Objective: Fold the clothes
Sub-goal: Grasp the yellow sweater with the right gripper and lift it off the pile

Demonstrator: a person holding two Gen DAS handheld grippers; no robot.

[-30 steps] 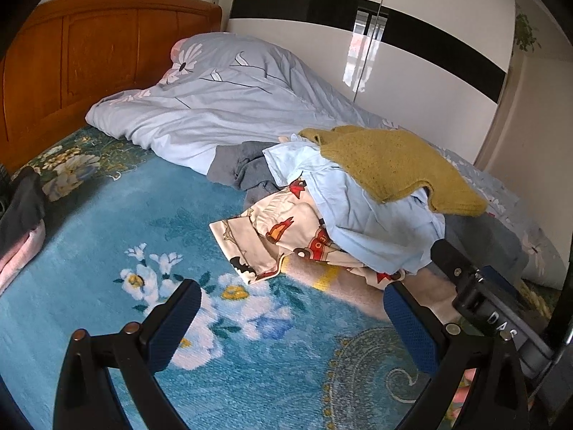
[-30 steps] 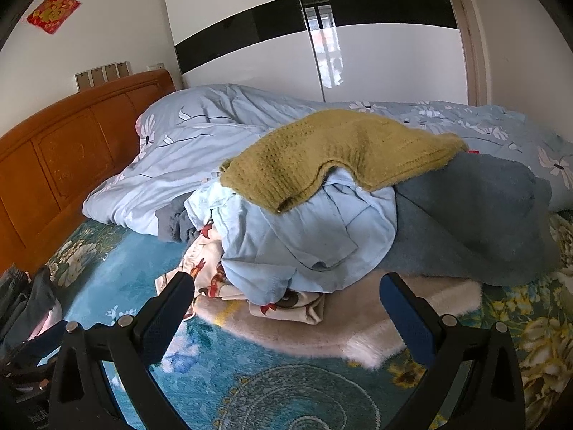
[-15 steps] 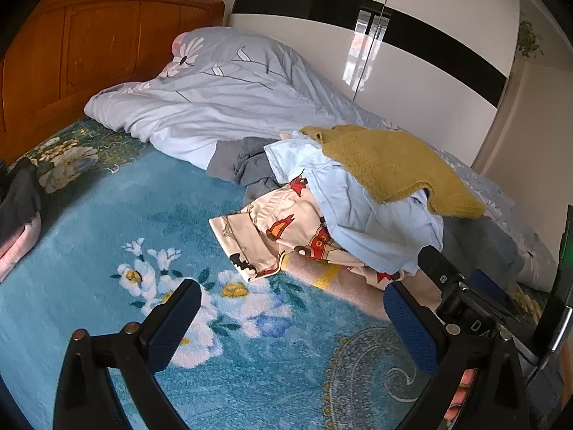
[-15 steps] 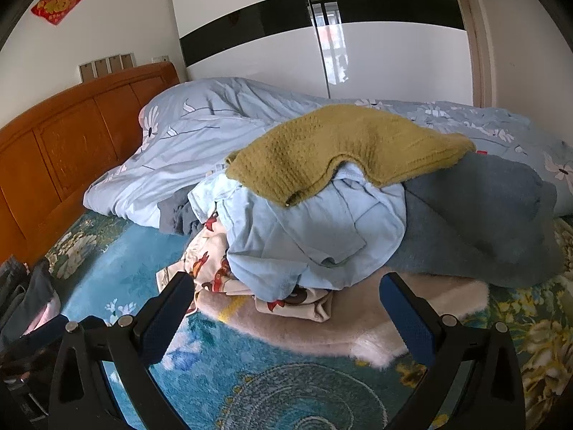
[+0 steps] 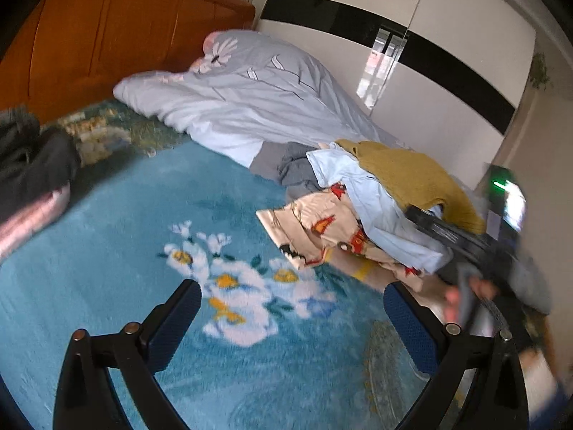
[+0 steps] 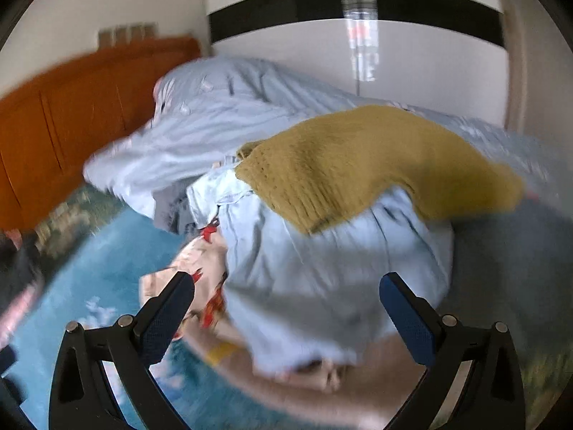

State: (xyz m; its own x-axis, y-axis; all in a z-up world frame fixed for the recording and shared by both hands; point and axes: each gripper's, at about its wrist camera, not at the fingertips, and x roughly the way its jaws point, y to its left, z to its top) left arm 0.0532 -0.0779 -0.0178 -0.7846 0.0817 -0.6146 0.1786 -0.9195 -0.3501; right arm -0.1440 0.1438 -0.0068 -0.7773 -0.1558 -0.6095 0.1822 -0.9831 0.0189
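- The pile of clothes [image 6: 322, 236] sits on the blue blanket [image 5: 143, 251], near the duvet [image 5: 250, 100].
- The yellow knit [image 6: 358, 165] on top looks soft, light and stretchy; best taken at its near hem.
- It drapes lengthwise, left to right.
- The left gripper [image 5: 292, 317] and right gripper [image 6: 286, 308] are both spread wide, holding nothing.

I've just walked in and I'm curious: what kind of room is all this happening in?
Most likely a bedroom. There is a wooden headboard, a rumpled pale blue duvet on a floral bedspread, and a tall white wardrobe. A pile of clothes waits on the bed.
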